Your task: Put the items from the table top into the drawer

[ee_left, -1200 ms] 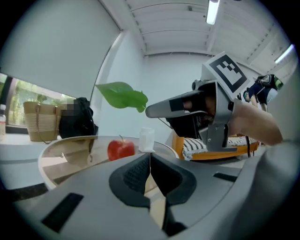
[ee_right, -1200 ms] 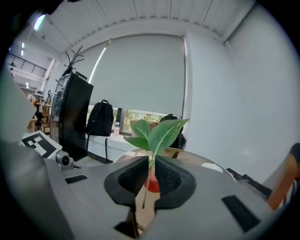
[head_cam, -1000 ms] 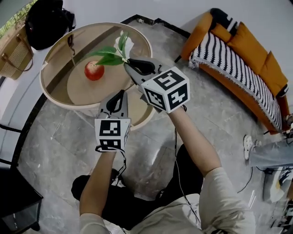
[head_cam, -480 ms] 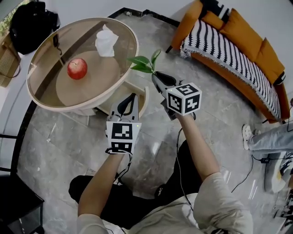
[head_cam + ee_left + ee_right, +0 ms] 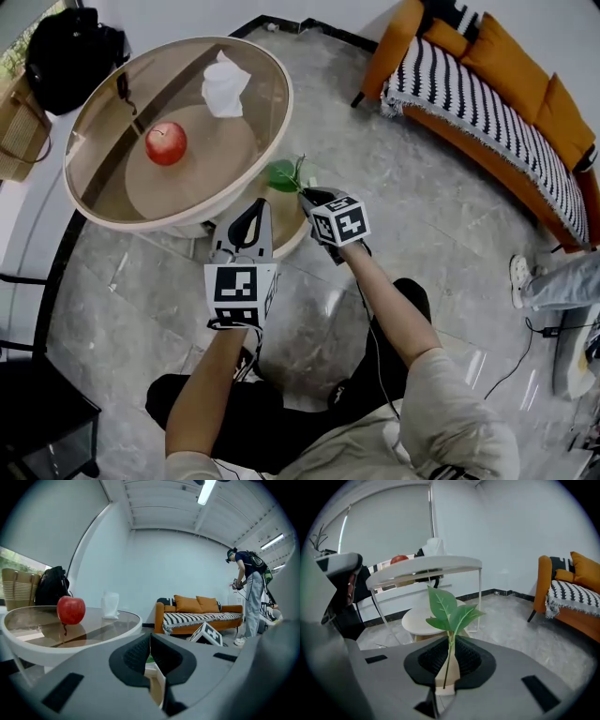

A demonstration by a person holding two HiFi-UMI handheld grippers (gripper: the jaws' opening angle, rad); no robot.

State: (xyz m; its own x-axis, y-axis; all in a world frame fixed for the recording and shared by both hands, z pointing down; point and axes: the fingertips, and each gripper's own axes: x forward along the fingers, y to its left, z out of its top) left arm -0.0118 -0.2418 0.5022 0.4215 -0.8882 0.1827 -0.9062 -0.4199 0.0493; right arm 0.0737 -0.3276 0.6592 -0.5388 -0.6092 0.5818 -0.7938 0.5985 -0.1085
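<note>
A round glass table (image 5: 94, 192) bears a red apple (image 5: 166, 142) (image 5: 71, 610) and a crumpled white tissue (image 5: 225, 84) (image 5: 111, 605). My right gripper (image 5: 307, 194) (image 5: 449, 667) is shut on the beige base of a green leafy sprig (image 5: 283, 173) (image 5: 450, 613), low beside the table's near edge. Just under it is the wooden drawer (image 5: 291, 228) (image 5: 157, 686) below the table top. My left gripper (image 5: 255, 204) (image 5: 150, 651) has its jaws together at the drawer's edge. Whether it grips the wood is hidden.
An orange sofa (image 5: 497, 103) with a striped throw stands at the right. A black bag (image 5: 70, 47) and a wicker bag (image 5: 14, 131) sit behind the table. A person (image 5: 246, 597) stands beyond the sofa. The floor is grey tile.
My right gripper has come down with the sprig from above the table top to beside the table's edge by the drawer. The left gripper has shifted a little and sunk.
</note>
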